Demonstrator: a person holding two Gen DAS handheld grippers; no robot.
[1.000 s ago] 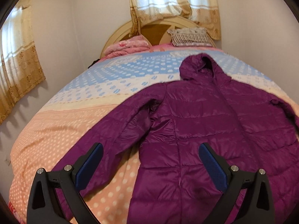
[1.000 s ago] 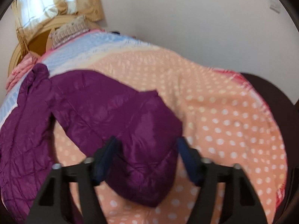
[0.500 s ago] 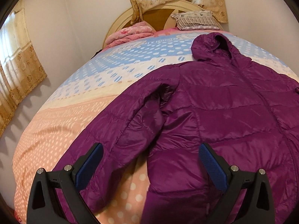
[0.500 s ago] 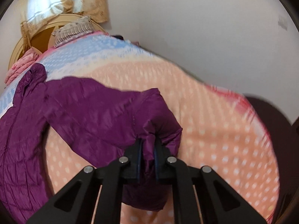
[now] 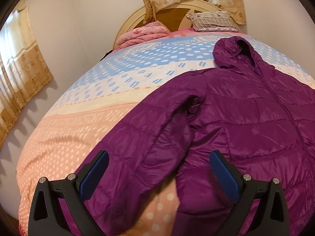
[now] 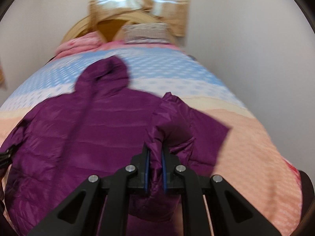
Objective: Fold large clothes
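A purple quilted hooded jacket [image 5: 256,118] lies front up on the bed, hood toward the headboard. My left gripper [image 5: 157,174] is open, just above the jacket's left sleeve [image 5: 141,143], one finger on each side of it. My right gripper [image 6: 155,169] is shut on the jacket's right sleeve [image 6: 173,122] and holds it raised over the jacket body [image 6: 78,137]. The right wrist view is blurred by motion.
The bed has a polka-dot cover [image 5: 65,129], peach near me and blue further off. A folded pink quilt [image 5: 143,34] and a grey pillow [image 5: 212,21] lie by the round headboard. Curtains [image 5: 21,72] hang at the left wall. Walls stand close on both sides.
My right gripper shut on the right sleeve, lifted it and swung it toward the jacket's middle. My left gripper stayed open and moved closer over the left sleeve.
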